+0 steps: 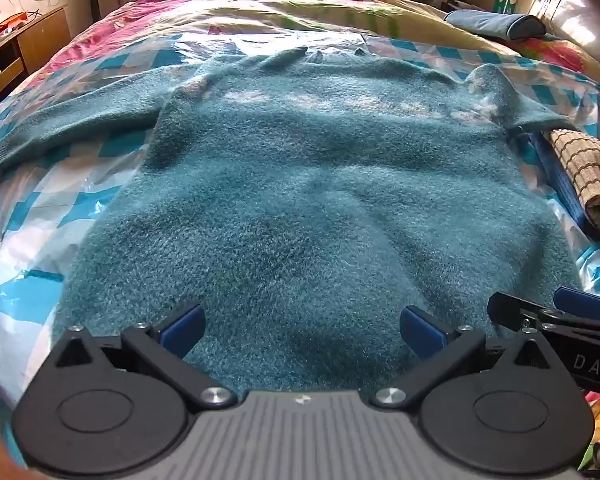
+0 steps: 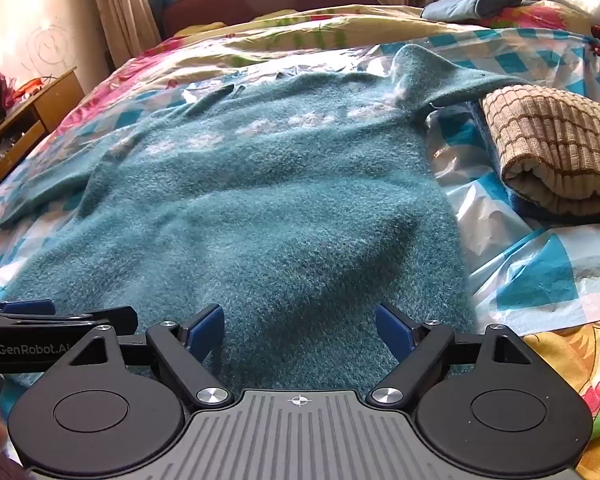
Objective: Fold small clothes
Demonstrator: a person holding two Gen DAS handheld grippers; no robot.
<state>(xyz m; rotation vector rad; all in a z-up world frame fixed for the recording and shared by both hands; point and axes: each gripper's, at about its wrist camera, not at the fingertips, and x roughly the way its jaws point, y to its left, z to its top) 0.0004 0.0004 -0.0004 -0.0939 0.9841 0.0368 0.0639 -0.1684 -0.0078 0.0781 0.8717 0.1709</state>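
bed (image 1: 32, 216) under checked plastic sheet, left wrist view: teal sweater (image 1: 300, 184) spread flat, one sleeve out, likely ready for folding; left gripper (image 1: 302, 330) fingers spread over hem, empty. right wrist view: right gripper (image 2: 299, 330) fingers spread, empty, above hem; folded brown garment (image 2: 556, 148) set aside, just beside sweater.

My left wrist camera sits low behind its own fingers, angled down across the fuzzy teal knit sweater (image 1: 300, 184) toward the far headboard. My right wrist camera looks the same way from close beside it. Both share the sweater and the rolled brown checked towel (image 2: 560, 148), and each catches the other gripper at its edge.
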